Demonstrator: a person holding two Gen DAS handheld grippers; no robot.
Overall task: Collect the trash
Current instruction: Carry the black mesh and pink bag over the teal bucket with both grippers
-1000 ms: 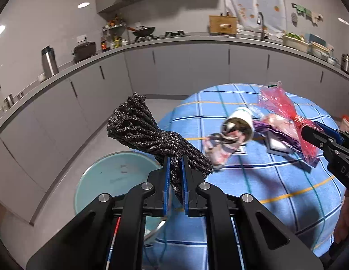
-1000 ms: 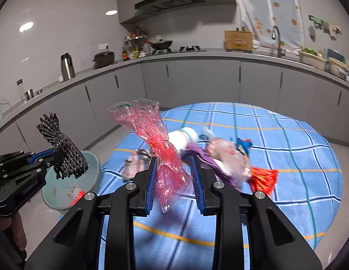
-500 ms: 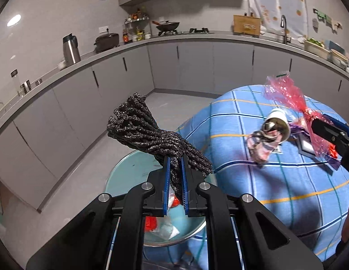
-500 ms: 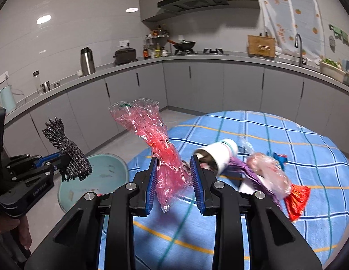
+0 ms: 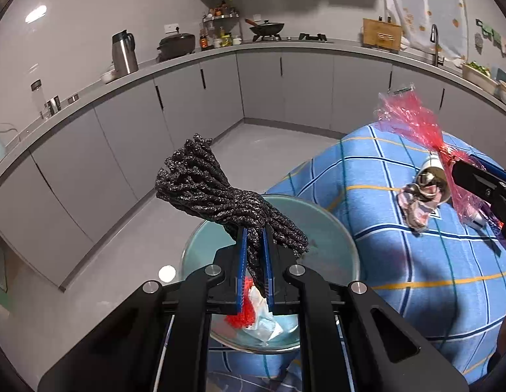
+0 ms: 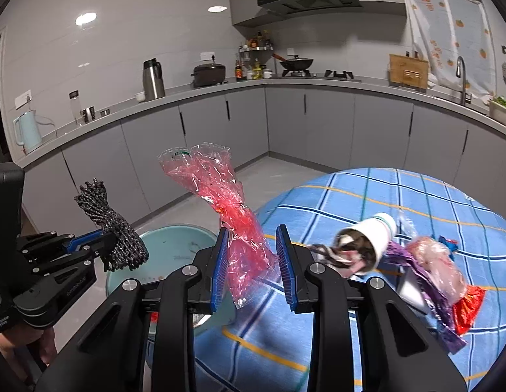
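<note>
I hold 2 pieces of trash over the drop point in a grey-cabinet kitchen. My left hand-held gripper (image 5: 253,258) is clamped tight on a bundle of dark speckled cord (image 5: 220,196), its jaws nearly together, and it hangs directly above the pale green bin (image 5: 334,228) so the cord should fall straight in on release. Red and white scraps (image 5: 253,313) already lie at the bottom of that bin. My right hand-held gripper (image 6: 251,261) pinches a crumpled red plastic bag (image 6: 233,215) loosely, jaws partly closed around its waist, carried near the bin's rim beside the bench (image 6: 416,202) with the blue checked cloth. More trash waits on that bench: a tipped white cup (image 6: 370,238) stuffed with wrappers, a purple packet (image 6: 426,294) and a red foil wrapper (image 6: 468,307). By my reading, both loads are ready to drop.
</note>
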